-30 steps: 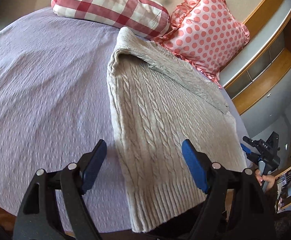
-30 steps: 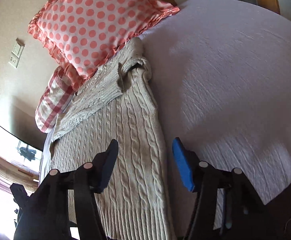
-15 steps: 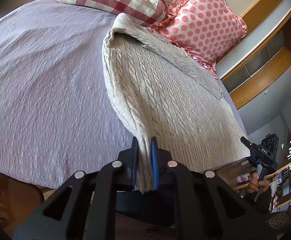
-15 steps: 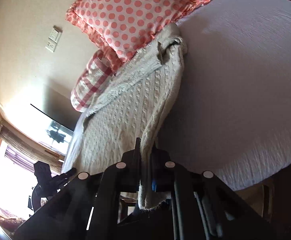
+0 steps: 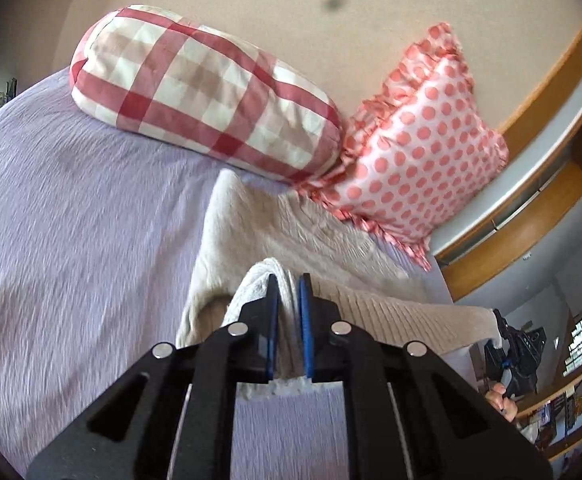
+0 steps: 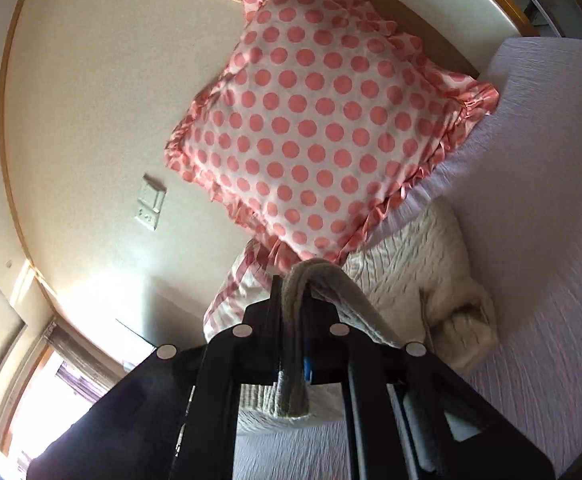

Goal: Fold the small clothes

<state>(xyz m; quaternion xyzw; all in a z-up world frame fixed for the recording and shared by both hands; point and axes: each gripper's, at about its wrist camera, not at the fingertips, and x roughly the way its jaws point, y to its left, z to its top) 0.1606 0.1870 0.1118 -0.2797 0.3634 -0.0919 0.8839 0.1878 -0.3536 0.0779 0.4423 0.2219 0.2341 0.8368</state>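
my left tool [image 5: 289, 300] clenched on hem of cream knit sweater [image 5: 315, 240], hem lifted off bed [image 5: 71, 240]. my right tool [image 6: 293, 300] clenched on other hem corner, fabric draped over its tip. rest of sweater lies on lilac bed, top end near pillows. beyond: checked pillow [image 5: 203, 92], polka-dot pillow [image 6: 319, 132] against wall.

cream cable-knit sweater [image 5: 311, 236], hem edge lifted, doubling over itself on the bed
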